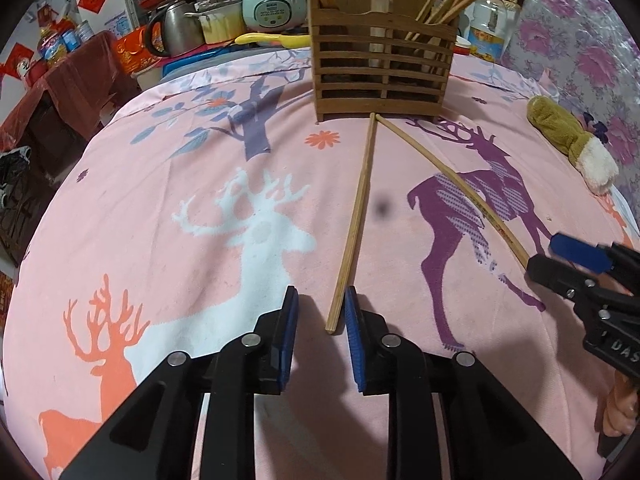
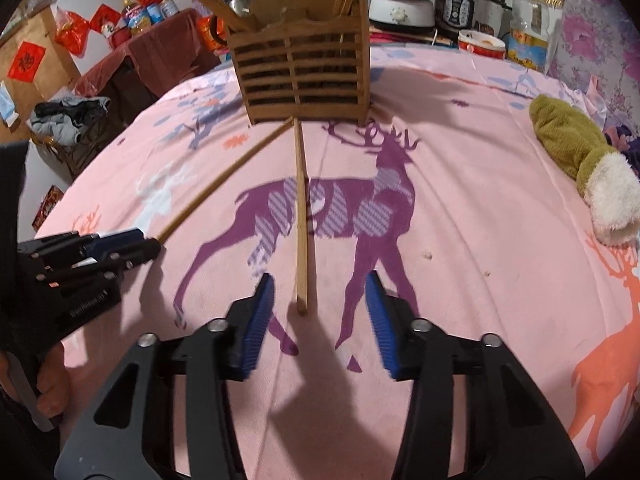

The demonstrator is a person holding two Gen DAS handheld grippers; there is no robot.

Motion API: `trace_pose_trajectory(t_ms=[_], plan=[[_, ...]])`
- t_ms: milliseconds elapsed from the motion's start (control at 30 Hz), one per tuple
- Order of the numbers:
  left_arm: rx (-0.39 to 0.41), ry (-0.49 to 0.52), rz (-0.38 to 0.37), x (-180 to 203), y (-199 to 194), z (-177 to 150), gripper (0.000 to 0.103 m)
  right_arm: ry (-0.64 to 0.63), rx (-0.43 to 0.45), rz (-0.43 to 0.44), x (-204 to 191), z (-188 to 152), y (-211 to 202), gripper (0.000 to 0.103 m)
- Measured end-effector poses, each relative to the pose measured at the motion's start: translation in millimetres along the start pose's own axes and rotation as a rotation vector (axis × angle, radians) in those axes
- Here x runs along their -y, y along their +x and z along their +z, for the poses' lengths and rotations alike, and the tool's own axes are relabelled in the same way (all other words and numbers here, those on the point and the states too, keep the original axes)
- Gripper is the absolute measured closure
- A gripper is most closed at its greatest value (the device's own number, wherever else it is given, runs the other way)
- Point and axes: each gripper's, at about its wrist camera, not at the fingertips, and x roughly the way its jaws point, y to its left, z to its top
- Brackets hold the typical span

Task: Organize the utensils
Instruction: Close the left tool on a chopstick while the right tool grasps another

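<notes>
Left wrist view: your left gripper [image 1: 321, 308] stands slightly open around the near end of a chopstick [image 1: 354, 224]; that stick runs up-frame to the wooden holder [image 1: 382, 68]. Your right gripper [image 2: 320, 296], open, straddles the other chopstick [image 2: 301, 216] likewise.

Chopstick [image 2: 301, 216] lies between open hand-held gripper [image 2: 318, 316] pads.

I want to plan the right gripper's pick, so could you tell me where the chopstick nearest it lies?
In the right wrist view, that chopstick lies flat on the pink cloth, running from the wooden holder toward the right gripper, its near end between the open pads, untouched.
</notes>
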Motion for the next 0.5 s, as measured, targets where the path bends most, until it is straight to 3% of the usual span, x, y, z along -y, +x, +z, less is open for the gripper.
trace_pose_trajectory(t_ms=[200, 267, 300, 367, 500], plan=[[0.005, 0.01, 0.021, 1.8, 1.2, 0.6, 0.079, -0.037, -0.019, -0.034, -6.5, -2.6, 9.9, 0.074], [0.009, 0.022, 0.03, 4.1, 1.7, 1.0, 0.08, -0.047, -0.014, -0.044, -7.7, -3.0, 10.5, 0.084], [0.011, 0.026, 0.031, 4.7, 1.5, 0.8, 0.082, -0.049, -0.012, -0.045, -7.9, -3.2, 10.3, 0.094], [0.017, 0.033, 0.036, 5.7, 0.6, -0.9, 0.093, -0.053, -0.009, -0.044, -8.4, -4.6, 8.7, 0.097], [0.022, 0.047, 0.061, 6.0, -4.4, -9.2, 0.094, -0.054, -0.004, -0.055, -5.1, -13.4, 2.2, 0.097]])
